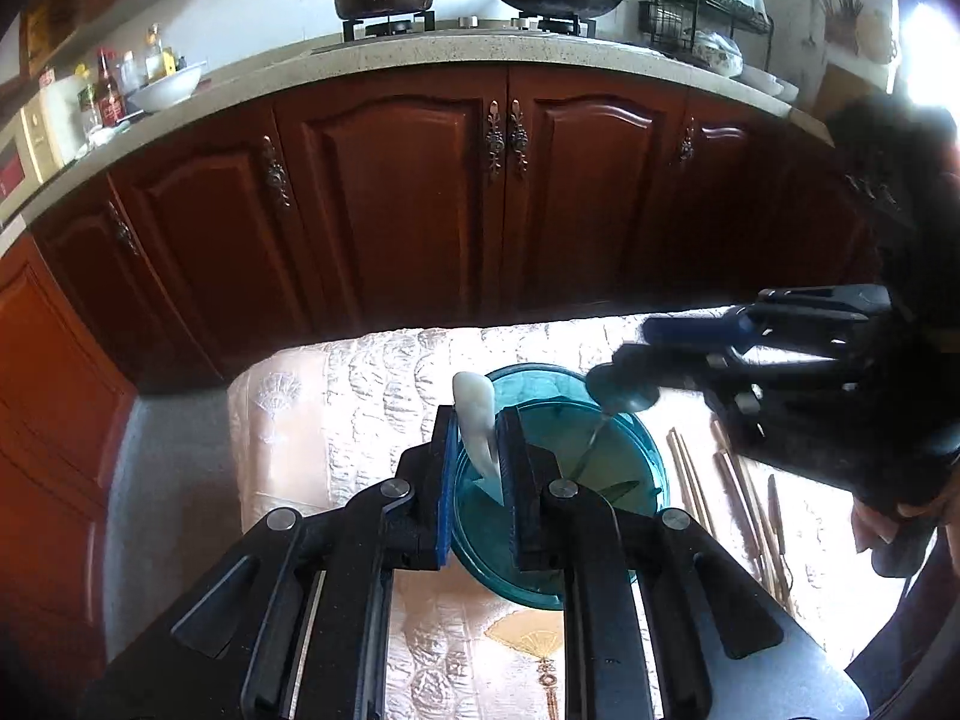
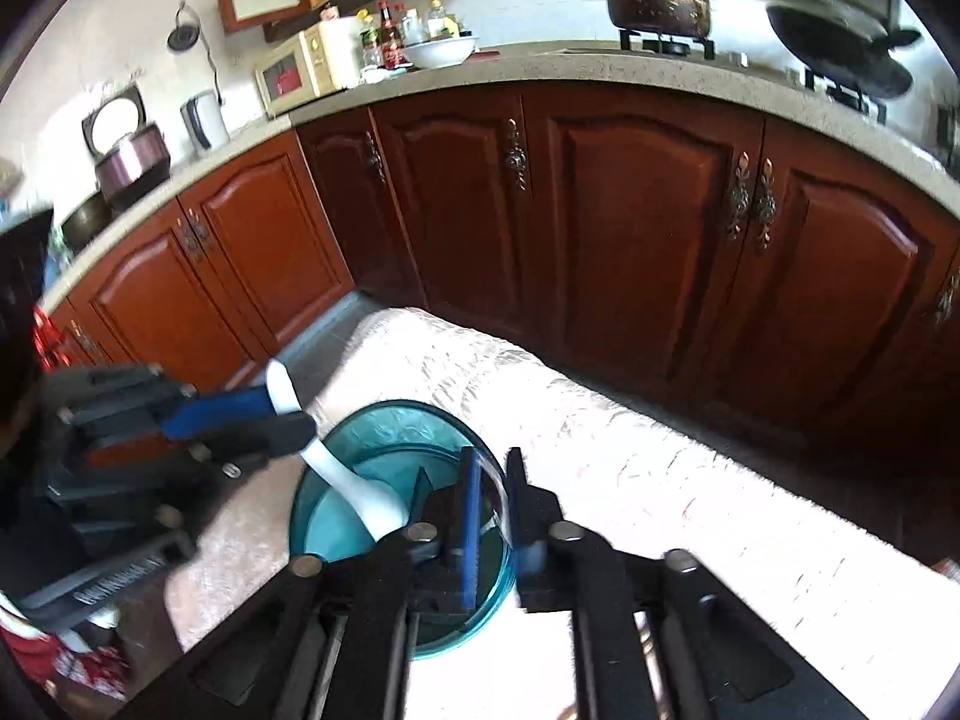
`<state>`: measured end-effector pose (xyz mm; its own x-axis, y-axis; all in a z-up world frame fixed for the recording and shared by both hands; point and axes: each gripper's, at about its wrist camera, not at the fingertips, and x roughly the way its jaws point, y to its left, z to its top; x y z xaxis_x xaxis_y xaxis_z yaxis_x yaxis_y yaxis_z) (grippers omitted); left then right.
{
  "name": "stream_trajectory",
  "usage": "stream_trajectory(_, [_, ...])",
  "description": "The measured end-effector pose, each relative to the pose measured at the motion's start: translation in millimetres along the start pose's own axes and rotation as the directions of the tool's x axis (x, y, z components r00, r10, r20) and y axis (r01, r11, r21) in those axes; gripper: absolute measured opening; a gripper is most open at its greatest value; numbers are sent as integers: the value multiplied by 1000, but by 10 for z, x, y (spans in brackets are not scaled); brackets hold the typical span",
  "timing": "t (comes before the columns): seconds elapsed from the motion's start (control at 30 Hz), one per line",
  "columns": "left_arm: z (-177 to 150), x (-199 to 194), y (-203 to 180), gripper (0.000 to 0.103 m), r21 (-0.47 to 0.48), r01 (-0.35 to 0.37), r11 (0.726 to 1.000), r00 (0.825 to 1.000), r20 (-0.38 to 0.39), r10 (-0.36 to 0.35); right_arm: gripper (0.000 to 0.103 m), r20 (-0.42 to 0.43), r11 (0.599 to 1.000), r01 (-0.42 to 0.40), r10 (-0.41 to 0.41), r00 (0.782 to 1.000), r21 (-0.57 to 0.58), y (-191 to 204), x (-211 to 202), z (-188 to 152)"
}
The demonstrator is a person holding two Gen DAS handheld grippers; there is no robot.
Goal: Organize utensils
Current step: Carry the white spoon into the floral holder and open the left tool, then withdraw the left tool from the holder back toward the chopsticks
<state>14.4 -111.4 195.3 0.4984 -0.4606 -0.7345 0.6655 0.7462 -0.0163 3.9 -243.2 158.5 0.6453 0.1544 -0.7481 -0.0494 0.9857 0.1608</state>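
Utensils sit on a tabletop covered with a pale, embossed cream cloth, and a round translucent teal plastic bowl stands near the middle of both views. In the left wrist view the left gripper fills the lower centre of the frame, its jaws clenched on a white ceramic soup spoon; the spoon's handle tip sticks up above the jaws while its other end points down into the bowl. The right wrist view shows the same spoon at centre left, its scoop resting inside the bowl, with the left gripper reaching in from the left edge. The right gripper hangs over the bowl's near rim at lower centre of that view, its jaws standing apart; a thin, clear, blurred streak lies in the gap, and the pads do not press on it. From the left wrist view the right gripper enters from the right edge, and a slim metal utensil slants below it into the bowl; what kind it is I cannot tell. To the right of the bowl in that frame, several wooden chopsticks lie on the cloth. Dark red-brown wooden cabinet doors under a speckled stone kitchen counter span the upper part of both views.
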Motion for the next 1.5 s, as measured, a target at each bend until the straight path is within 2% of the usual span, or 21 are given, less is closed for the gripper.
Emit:
stream_trajectory(0.03, [2, 10, 34, 12, -22, 8, 1000, 1000, -3, -8, 45, 6, 1000, -6, 6, 1000, 17, -22, -24, -13])
stream_trajectory(0.13, [-20, 49, 82, 14, -74, 23, 997, 1000, -8, -23, 45, 18, 999, -28, 27, 999, 46, -67, -86, -53])
stream_trajectory(0.17, [-32, 54, 76, 18, -84, 22, 996, 1000, -4, -22, 45, 15, 998, -29, 29, 999, 47, -77, -104, -68])
stream_trajectory(0.2, [-52, 66, 70, 29, -95, 14, 995, 1000, -7, -15, 45, 16, 998, -29, 28, 999, 48, -86, -129, -87])
stream_trajectory(0.23, [-75, 77, 73, 34, -114, 11, 993, 1000, -14, -13, 45, 17, 999, -23, 22, 1000, 48, -97, -147, -115])
stream_trajectory(0.33, [-143, 69, 125, 41, -181, 18, 983, 1000, -8, -19, 45, 14, 998, -14, 13, 1000, 57, -114, -216, -206])
stream_trajectory(0.57, [-177, 7, 106, 43, -234, -16, 972, 1000, 5, 18, 45, 6, 995, -14, 13, 1000, 101, -213, -362, -390])
stream_trajectory(0.63, [-134, -7, 79, 43, -240, -5, 971, 1000, 25, 12, 45, 4, 993, -14, 13, 1000, 115, -229, -393, -438])
stream_trajectory(0.7, [-87, 8, 44, 51, -232, -16, 973, 999, 44, 27, 46, 3, 993, -12, 12, 1000, 120, -239, -423, -476])
stream_trajectory(0.77, [-40, 37, 12, 51, -230, -26, 973, 997, 61, 41, 46, 3, 992, -16, 15, 1000, 124, -249, -458, -520])
stream_trajectory(0.8, [-11, 51, 1, 50, -229, -20, 973, 997, 74, 38, 46, 2, 991, -17, 17, 1000, 129, -261, -474, -538])
stream_trajectory(0.87, [31, 75, 34, 33, -239, 2, 971, 996, 86, 19, 46, -3, 990, -11, 11, 1000, 139, -287, -513, -580])
stream_trajectory(0.9, [57, 105, 52, 13, -236, 24, 971, 997, 77, -6, 45, -2, 990, -9, 10, 1000, 141, -297, -534, -594])
stream_trajectory(1.0, [124, 140, 65, 13, -199, 49, 979, 998, 52, -39, 45, 0, 990, 0, 0, 1000, 144, -340, -604, -664])
stream_trajectory(1.1, [177, 55, 42, 13, -100, 82, 992, 996, 55, -77, 46, 0, 988, 5, -5, 1000, 153, -384, -665, -716])
stream_trajectory(1.17, [203, 24, 24, 11, -35, 72, 997, 996, 54, -70, 46, 2, 987, 6, -7, 1000, 160, -414, -692, -745])
stream_trajectory(1.23, [238, 32, 36, 11, 1, 53, 999, 998, 33, -53, 46, 3, 986, 6, -7, 1000, 169, -444, -699, -763])
stream_trajectory(1.3, [258, 79, 29, 11, 45, 84, 995, 996, -12, -84, 46, -3, 984, 9, -9, 1000, 180, -470, -684, -773])
stream_trajectory(1.43, [210, 182, -61, 9, 179, 46, 983, 997, -69, -34, 46, -10, 983, -1, 3, 1000, 183, -453, -666, -783])
stream_trajectory(1.5, [133, 257, -80, 9, 197, 38, 980, 996, -91, -20, 46, -16, 985, 1, 1, 1000, 172, -443, -658, -785])
